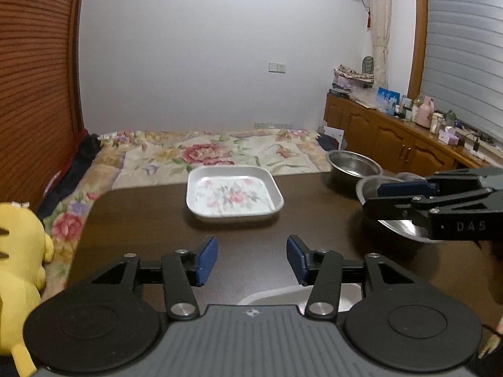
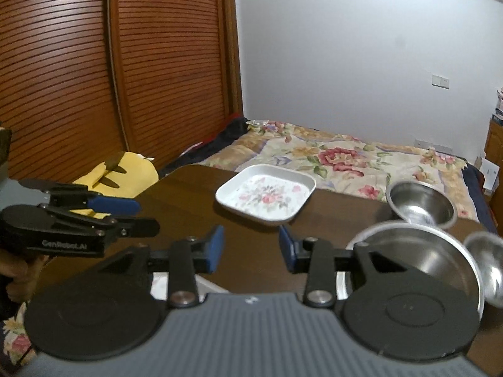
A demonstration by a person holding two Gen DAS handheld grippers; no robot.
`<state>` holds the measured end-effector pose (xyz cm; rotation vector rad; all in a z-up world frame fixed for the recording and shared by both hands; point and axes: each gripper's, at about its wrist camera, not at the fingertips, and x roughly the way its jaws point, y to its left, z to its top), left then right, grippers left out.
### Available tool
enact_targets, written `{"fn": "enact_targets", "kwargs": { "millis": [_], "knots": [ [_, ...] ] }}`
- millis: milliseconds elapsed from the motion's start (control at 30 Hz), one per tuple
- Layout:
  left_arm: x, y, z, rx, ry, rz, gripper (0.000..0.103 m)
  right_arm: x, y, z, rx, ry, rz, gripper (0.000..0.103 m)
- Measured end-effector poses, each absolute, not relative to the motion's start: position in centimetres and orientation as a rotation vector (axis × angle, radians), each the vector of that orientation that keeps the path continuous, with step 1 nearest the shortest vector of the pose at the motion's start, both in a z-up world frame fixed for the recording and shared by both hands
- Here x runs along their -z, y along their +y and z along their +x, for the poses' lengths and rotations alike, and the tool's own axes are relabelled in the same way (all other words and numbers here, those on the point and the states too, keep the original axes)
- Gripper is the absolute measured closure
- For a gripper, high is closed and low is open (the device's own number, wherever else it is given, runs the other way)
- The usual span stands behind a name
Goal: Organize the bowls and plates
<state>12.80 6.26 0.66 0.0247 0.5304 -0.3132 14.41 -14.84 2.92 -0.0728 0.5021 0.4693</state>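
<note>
Left wrist view: both gripper pairs gape empty over table [image 1: 141, 216] near plate [image 1: 234, 193].

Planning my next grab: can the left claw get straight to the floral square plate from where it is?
Probably yes. The left claw is open and aimed at the floral square plate, with only bare table between them. The right claw sits off to the side by the steel bowls.

White square plate [image 1: 234, 193] with pink floral print; silver steel bowls [image 2: 421, 202]; dark brown table [image 1: 141, 220].
</note>
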Motion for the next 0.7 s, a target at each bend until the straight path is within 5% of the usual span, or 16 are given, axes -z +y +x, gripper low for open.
{"fn": "enact_targets", "kwargs": {
  "millis": [700],
  "knots": [
    [-0.6, 7.4, 25.9, 0.289, 0.563, 0.050, 0.044, -0.5, -13.8, 27.5, -0.466, 0.738, 0.031, 0.063]
  ]
}}
